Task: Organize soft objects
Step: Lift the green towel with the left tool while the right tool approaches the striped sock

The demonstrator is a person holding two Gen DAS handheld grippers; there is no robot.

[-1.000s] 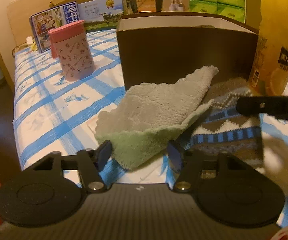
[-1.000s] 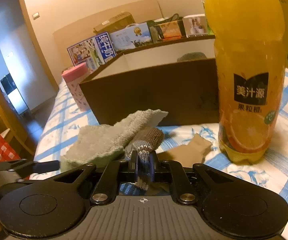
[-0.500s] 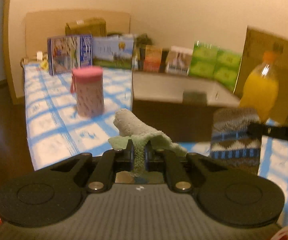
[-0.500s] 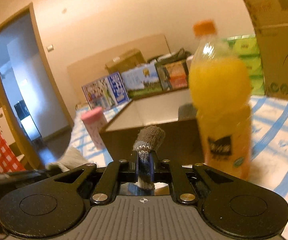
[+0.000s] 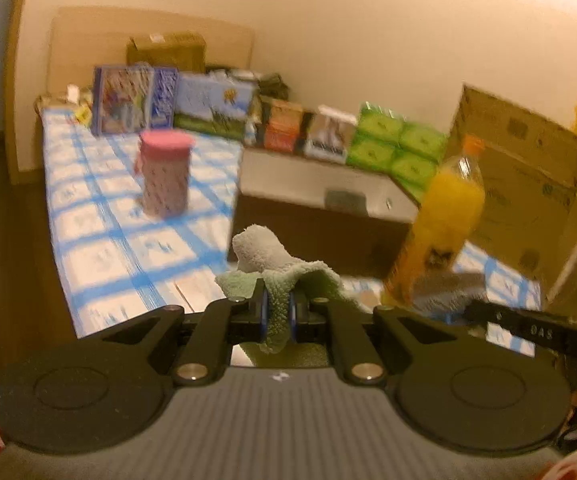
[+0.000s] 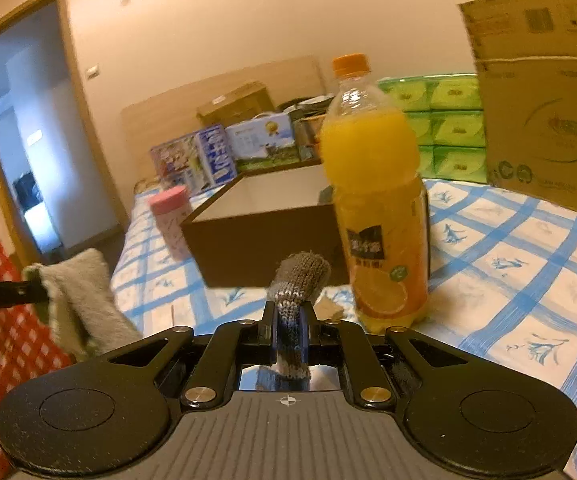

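My left gripper (image 5: 277, 314) is shut on a pale green fluffy towel (image 5: 278, 270), lifted off the bed. The same towel (image 6: 76, 296) hangs at the left of the right wrist view, pinched by the left gripper's fingers (image 6: 28, 292). My right gripper (image 6: 288, 330) is shut on a grey and blue knitted sock (image 6: 298, 276), also raised. The sock (image 5: 448, 290) shows blurred at the right of the left wrist view. An open brown box (image 5: 320, 220) with a white inside (image 6: 264, 232) stands ahead on the blue checked bedspread (image 6: 508, 248).
A tall orange juice bottle (image 6: 372, 196) stands beside the box, close in front of my right gripper. A pink lidded canister (image 5: 164, 178) sits left of the box. Green tissue packs (image 6: 440, 124), a big cardboard carton (image 6: 544, 100) and printed boxes (image 5: 136, 100) line the back.
The left gripper closed on the green towel and lifted it off the bed. The right gripper, still clamped on the sock, rose too. Both pulled back from the box.
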